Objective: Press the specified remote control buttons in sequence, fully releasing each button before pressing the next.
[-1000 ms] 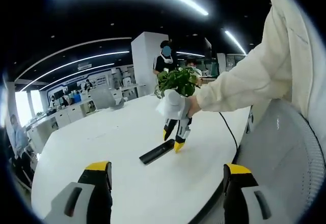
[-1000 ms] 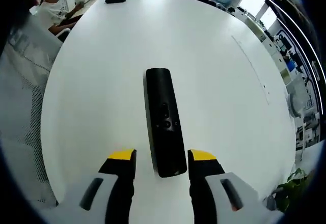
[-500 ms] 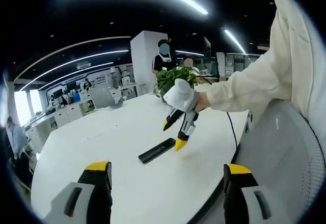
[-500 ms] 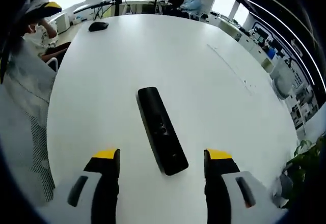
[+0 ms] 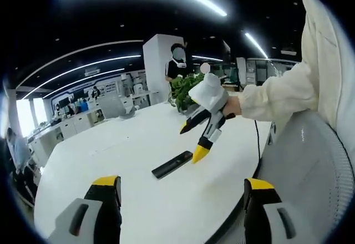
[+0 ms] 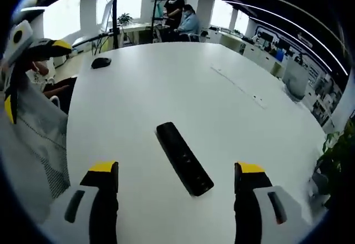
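Remote lying untouched on the white tabletop, both grippers clear of it.

Left gripper hangs back at the near edge, fingers spread wide and empty; further along, the remote lies flat mid-table, and above it the right gripper hovers tilted, fingers parted around nothing, tips off the surface. No button is under pressure now, so I'd judge this a pause between presses or before the first. Which buttons count as done I cannot tell: the markings are too small, and no screen or indicator reveals any state. A mouse sits far off.
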Tool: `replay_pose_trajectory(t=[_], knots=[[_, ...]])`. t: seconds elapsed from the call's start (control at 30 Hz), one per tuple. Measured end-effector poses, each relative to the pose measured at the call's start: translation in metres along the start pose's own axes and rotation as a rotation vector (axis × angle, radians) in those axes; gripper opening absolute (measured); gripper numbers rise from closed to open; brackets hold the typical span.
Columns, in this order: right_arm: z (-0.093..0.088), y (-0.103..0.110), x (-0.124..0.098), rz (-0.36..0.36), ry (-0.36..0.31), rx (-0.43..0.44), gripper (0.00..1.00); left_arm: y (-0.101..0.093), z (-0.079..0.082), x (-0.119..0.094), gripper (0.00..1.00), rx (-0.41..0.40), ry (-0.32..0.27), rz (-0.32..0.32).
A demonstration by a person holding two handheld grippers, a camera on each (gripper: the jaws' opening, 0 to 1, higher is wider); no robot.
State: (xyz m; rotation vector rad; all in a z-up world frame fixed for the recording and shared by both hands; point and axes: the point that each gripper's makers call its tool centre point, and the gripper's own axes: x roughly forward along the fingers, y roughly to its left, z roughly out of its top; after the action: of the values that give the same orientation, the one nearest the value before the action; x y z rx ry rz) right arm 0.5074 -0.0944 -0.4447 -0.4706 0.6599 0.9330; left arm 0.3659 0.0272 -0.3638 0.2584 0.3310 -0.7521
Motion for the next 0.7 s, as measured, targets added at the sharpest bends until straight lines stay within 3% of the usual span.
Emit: replay_pose_trajectory(t=[0.43, 0.7], knots=[[0.008, -0.002, -0.029, -0.034, -0.079, 0.096, 1.0, 0.0, 0.002, -0.001, 0.96, 0.001, -0.008, 0.003], [0.007, 0.001, -0.045, -0.068, -0.102, 0.105, 1.0, -0.003, 0.002, -0.001, 0.97, 0.009, -0.008, -0.005]])
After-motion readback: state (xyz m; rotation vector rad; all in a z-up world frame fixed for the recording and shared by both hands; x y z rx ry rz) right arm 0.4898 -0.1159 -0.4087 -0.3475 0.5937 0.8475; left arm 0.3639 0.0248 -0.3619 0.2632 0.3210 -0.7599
